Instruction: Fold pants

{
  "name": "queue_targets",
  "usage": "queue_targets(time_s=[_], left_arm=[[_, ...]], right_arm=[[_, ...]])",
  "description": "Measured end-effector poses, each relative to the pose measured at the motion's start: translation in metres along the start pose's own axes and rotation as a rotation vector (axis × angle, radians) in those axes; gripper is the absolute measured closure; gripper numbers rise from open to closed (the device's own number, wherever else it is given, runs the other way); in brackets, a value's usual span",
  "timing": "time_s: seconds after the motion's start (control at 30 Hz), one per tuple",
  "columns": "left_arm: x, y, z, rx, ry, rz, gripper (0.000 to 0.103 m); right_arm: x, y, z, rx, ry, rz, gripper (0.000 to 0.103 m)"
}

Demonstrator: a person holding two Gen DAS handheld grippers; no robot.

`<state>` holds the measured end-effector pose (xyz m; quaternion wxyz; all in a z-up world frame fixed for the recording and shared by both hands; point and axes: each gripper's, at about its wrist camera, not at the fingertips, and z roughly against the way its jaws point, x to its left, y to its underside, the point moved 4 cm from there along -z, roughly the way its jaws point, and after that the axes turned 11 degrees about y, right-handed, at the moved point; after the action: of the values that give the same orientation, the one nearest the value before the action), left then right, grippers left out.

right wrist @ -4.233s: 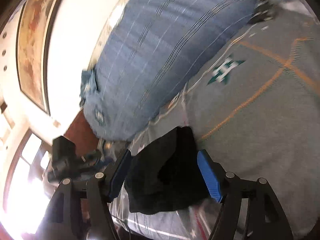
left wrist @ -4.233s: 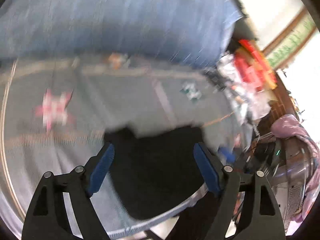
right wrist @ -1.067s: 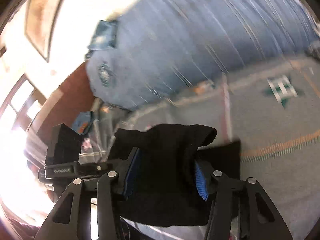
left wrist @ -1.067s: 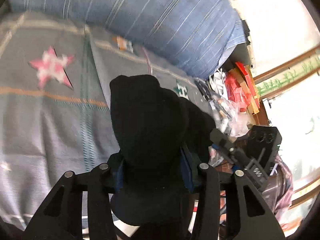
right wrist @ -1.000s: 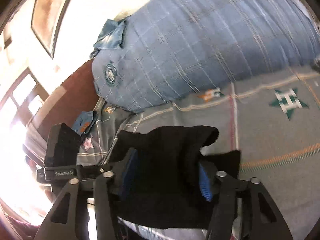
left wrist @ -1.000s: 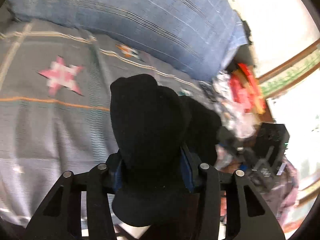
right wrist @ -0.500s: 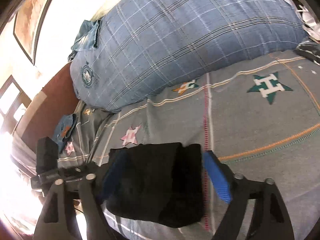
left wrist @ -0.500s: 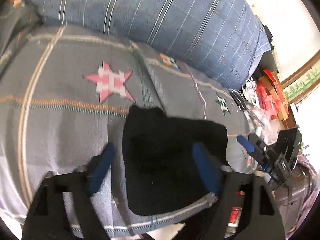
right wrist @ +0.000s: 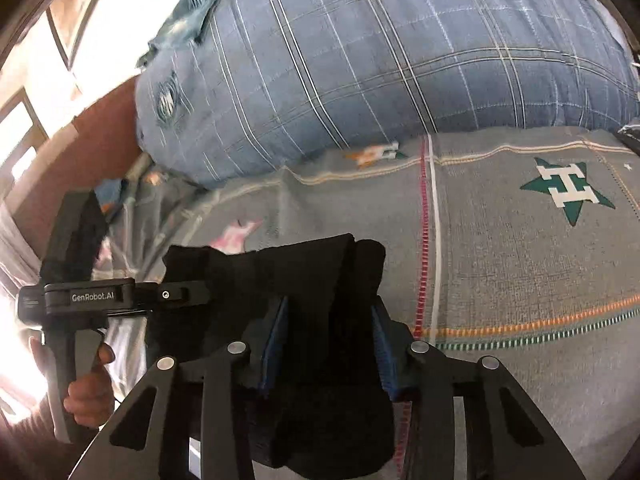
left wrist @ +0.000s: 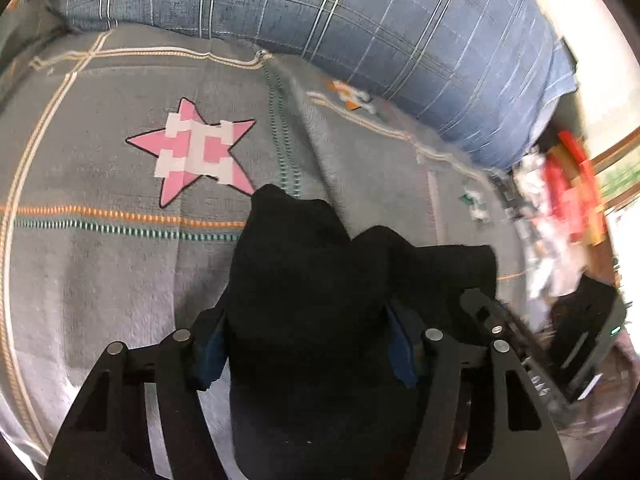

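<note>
Two grippers: both at one bundle of black cloth, on a bed.
Bolster [right wrist: 400, 64]: blue plaid, long and bulky, lying across the far side, well beyond both sets of fingers.
Bedspread [left wrist: 100, 264]: grey, crossed by orange, green and cream stitched lines; it lies under and ahead of both grippers.
Pants [left wrist: 320, 300]: black, bunched into a thick fold, resting on the bedspread near its front edge; the cloth rises between the left fingers and spreads past their tips and off to the right of them. In the right wrist view the same cloth fills the gap between the right fingers and reaches left toward the other tool.
Left gripper [left wrist: 308, 344]: jaws closing, both blue pads pressed into the sides of the bundle, so clamped on the pants.
Right gripper [right wrist: 328, 340]: jaws closing, blue pads against the cloth on either side, likewise clamped on the pants.
Person's hand [right wrist: 88, 392]: wrapped round the left tool's handle, left of the right fingers.
Pink star [left wrist: 196, 152]: patch on the bedspread, ahead and left of the left fingers.
Green star [right wrist: 566, 190]: patch with a white letter, ahead and right of the right fingers.
Clutter [left wrist: 560, 184]: red and white items, blurred, far right of the left fingers; not identifiable.
</note>
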<state>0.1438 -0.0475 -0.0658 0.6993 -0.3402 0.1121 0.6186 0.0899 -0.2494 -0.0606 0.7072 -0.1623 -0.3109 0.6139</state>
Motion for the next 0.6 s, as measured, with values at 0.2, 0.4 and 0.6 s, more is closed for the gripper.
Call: queue_targets(time_s=[0.2,0.4,0.6], left_arm=[[-0.006,0.004,0.008,-0.015,-0.02,-0.008,0.031],[-0.007,0.042,0.02,-0.013,-0.077,-0.126,0.023],[-0.015,0.052,0.013,-0.037,-0.151,-0.2,0.021]], right_arm=[[-0.024,0.008,-0.008,0.079,-0.084,-0.163,0.048],[-0.014,0.041,0.018,0.075,-0.108,-0.081,0.039],[-0.014,0.056,0.014,0.086,-0.06,-0.08,0.039]])
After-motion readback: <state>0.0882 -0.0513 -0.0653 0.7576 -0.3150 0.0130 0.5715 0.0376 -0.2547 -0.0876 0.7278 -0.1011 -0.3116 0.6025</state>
